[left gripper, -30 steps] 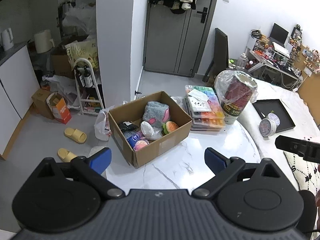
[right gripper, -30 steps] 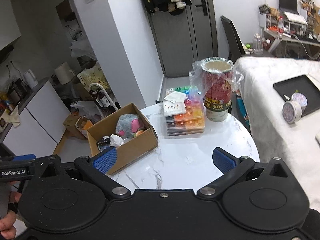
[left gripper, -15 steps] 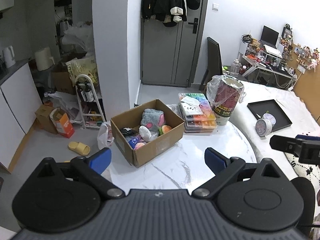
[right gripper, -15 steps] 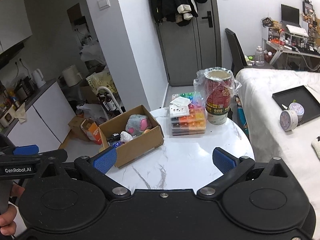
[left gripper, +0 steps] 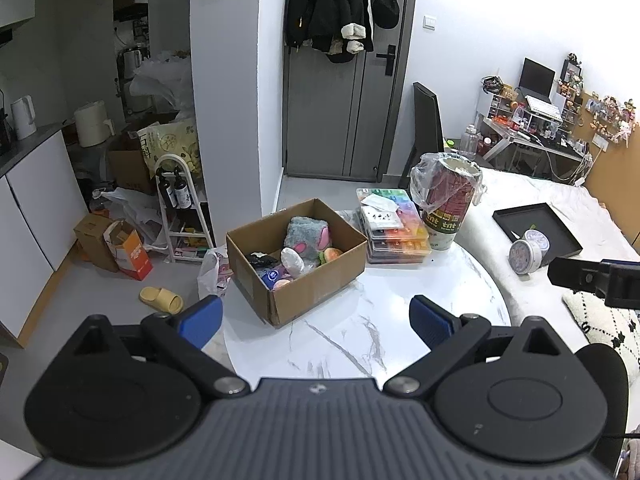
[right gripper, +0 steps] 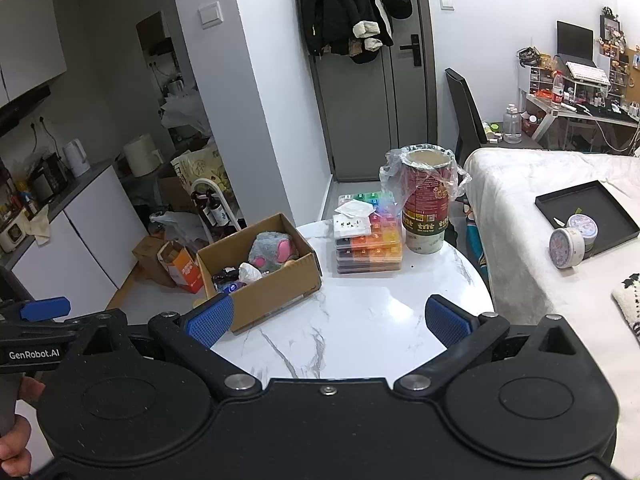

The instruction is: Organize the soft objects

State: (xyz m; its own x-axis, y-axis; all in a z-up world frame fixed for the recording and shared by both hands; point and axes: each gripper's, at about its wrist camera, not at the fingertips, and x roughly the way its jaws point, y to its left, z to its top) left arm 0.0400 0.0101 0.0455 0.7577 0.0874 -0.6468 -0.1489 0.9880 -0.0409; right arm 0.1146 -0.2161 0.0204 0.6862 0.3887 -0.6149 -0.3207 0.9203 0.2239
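1. The round marble table (left gripper: 400, 320) fills the middle of both views, and its near half is bare.
2. A cardboard box (left gripper: 320, 280) sits on the table's left side; just right of it are a stack of coloured cases (right gripper: 368, 248) and a tall cup (right gripper: 426, 208) wrapped in clear plastic.
3. The soft things lie inside the box: a grey plush toy (left gripper: 306, 234) with pink patches at the back, and smaller pieces crowded in front of it.
4. My left gripper (left gripper: 316, 320) hangs above the near table edge, its jaws spread wide with nothing between them.
5. My right gripper (right gripper: 328, 320) hangs likewise, spread wide and empty.
6. I judge no grasp is under way; both tools hang clear of the box.
7. If more sorting is needed, I would reach down into the box from above and close on one soft piece without catching the cardboard wall.
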